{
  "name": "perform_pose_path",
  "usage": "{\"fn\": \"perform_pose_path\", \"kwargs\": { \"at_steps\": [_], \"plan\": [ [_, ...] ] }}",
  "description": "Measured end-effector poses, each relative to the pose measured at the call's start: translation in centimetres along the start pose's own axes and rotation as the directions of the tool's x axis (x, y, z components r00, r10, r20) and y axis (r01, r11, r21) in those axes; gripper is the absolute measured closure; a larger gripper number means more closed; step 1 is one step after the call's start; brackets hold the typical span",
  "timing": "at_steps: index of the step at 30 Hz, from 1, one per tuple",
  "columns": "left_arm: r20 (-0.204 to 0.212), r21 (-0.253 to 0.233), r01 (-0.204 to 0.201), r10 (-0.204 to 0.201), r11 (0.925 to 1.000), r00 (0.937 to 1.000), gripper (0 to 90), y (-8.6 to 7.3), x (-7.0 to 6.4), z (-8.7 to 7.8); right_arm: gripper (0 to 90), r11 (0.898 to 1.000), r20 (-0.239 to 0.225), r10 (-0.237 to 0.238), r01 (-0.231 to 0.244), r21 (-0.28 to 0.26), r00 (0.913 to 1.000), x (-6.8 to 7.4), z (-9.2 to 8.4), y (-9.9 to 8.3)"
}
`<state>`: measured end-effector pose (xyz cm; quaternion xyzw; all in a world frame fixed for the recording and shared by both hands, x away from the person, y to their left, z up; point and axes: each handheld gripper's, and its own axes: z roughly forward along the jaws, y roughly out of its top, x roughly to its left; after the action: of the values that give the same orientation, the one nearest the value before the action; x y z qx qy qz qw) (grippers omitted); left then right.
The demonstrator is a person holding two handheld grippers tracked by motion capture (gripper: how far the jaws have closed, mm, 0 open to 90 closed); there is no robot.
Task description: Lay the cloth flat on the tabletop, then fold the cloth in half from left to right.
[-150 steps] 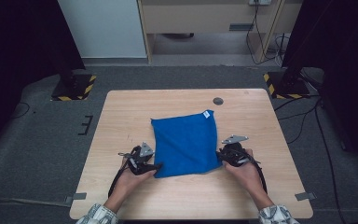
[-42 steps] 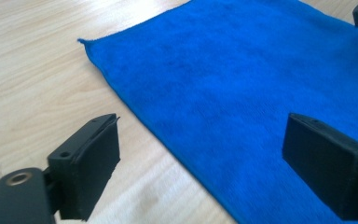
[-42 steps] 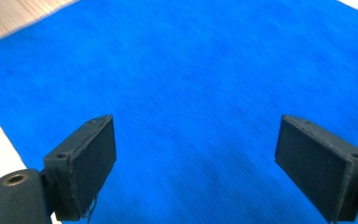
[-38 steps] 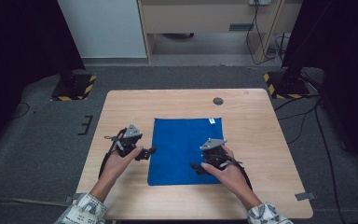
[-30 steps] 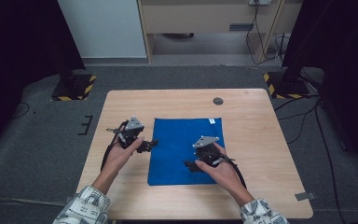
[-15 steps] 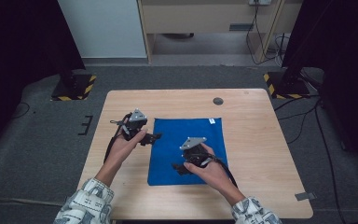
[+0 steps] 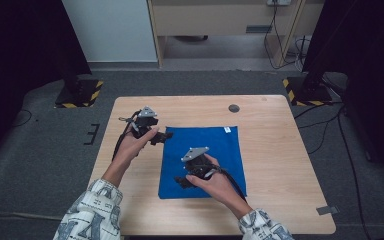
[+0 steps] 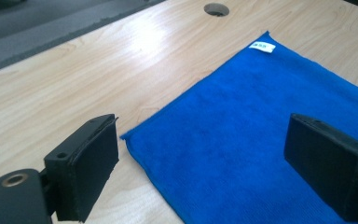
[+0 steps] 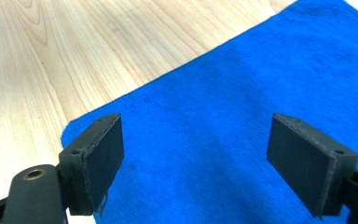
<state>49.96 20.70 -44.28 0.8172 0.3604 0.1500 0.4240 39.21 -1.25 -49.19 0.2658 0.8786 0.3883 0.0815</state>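
Observation:
A blue cloth [image 7: 210,155] lies flat on the wooden table [image 7: 280,150], its white label [image 7: 227,130] at the far right corner. My left gripper [image 7: 163,136] is open at the cloth's far left corner [image 8: 126,136], which lies between its jaws in the left gripper view [image 8: 209,163]. My right gripper [image 7: 181,181] hovers open over the near left part of the cloth [image 9: 223,93]. Its jaws have just closed a little, and nothing is pressed between them [image 9: 203,161].
A round dark hole [image 7: 234,108] sits in the tabletop beyond the cloth. Bare wood lies to the left, right and front of the cloth. Black stands with yellow-striped feet [image 7: 80,95] flank the table on grey floor.
Five seconds ago the cloth lay skewed with both grippers at its near corners; now it lies square. Over the last second the left gripper moved away toward the far left corner and the right gripper moved left.

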Motion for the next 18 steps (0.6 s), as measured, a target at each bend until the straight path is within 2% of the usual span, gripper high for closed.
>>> {"fn": "perform_pose_path", "kwargs": {
  "at_steps": [3,6,7,10,18],
  "plan": [
    [0.002,0.026,-0.01,0.01,0.9996,1.0,9.5,0.0,0.1,0.3,18.7,1.0,-0.016,0.001,-0.001,-0.006,0.9999,0.7,0.5,0.2],
    [-0.007,0.031,-0.006,0.006,0.9995,1.0,9.5,0.0,0.1,0.4,18.9,1.0,-0.031,-0.011,0.011,0.003,0.9994,1.4,1.0,0.4],
    [-0.007,0.033,-0.008,0.008,0.9994,0.9999,9.7,0.0,0.1,0.5,22.8,1.0,-0.039,-0.021,0.021,0.006,0.999,1.8,1.4,0.4],
    [0.0,0.042,0.001,-0.001,0.9991,1.0,9.9,0.0,0.2,0.7,24.4,0.999,-0.053,-0.035,0.035,0.016,0.998,2.3,1.8,0.4],
    [-0.011,0.027,-0.008,0.008,0.9996,0.9999,10.0,0.6,0.4,0.9,24.8,0.998,-0.07,-0.051,0.053,0.031,0.9962,3.7,2.9,0.5]
  ]
}}
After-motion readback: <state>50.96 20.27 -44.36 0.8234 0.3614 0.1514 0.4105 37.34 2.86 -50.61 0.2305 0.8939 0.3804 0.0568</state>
